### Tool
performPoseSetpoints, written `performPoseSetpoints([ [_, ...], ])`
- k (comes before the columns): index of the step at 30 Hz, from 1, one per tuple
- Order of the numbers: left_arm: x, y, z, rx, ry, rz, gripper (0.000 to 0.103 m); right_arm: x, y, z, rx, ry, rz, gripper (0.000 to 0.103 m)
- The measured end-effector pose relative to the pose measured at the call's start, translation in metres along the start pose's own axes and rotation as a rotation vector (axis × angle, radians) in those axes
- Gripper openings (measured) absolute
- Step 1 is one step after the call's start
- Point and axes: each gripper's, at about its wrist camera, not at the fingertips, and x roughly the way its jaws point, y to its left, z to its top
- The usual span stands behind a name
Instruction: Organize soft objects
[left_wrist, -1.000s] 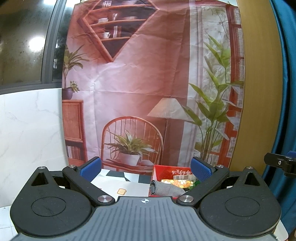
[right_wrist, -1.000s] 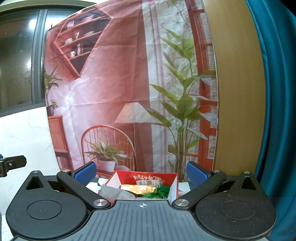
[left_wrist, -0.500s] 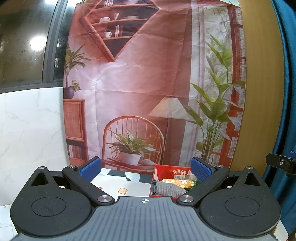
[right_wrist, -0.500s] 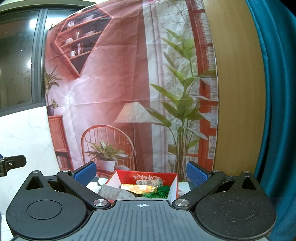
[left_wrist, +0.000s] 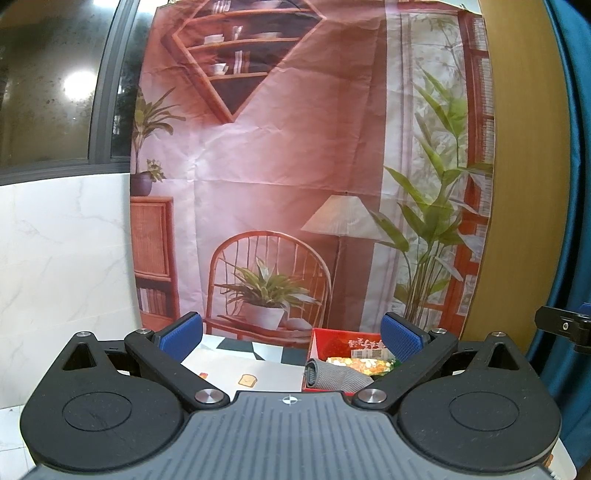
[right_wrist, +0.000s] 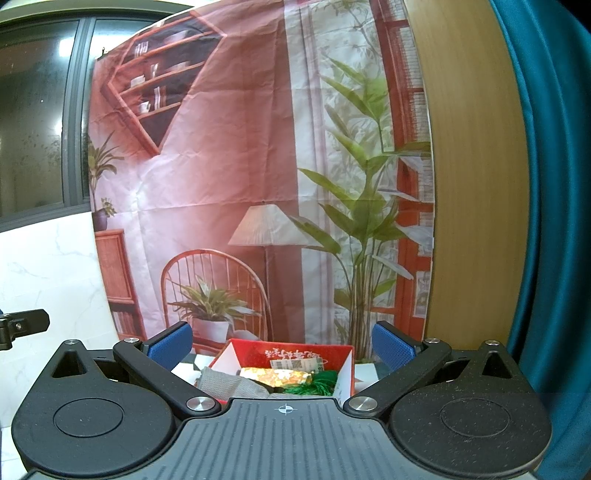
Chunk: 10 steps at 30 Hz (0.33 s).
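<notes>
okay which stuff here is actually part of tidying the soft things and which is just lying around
Part of the job:
red box
grey cloth
gold pouch
green tassel
left gripper, open
right gripper, open

Lying about:
printed backdrop
blue curtain
toast sticker

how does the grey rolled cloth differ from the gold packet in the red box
The grey rolled cloth is plain, matte and knit-textured; the gold packet is shiny with a yellow-orange pattern. The cloth is the bulkier of the two and hangs over the box's near-left edge, while the packet lies fully inside, toward the middle. Both rest in the red box, untouched by either gripper.
</notes>
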Motion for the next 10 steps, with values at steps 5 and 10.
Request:
performPoseSetpoints([
  [5, -0.0002, 0.0008, 0.0006, -0.004, 0.004, 0.001, 0.103, -0.0004, -0.0017, 0.0005, 0.000, 0.000, -0.001, 0.103],
  [10, -0.0007, 0.0000, 0.0007, -0.008, 0.004, 0.000, 0.103, -0.0002, -0.0014, 0.0001, 0.000, 0.000, -0.002, 0.103],
])
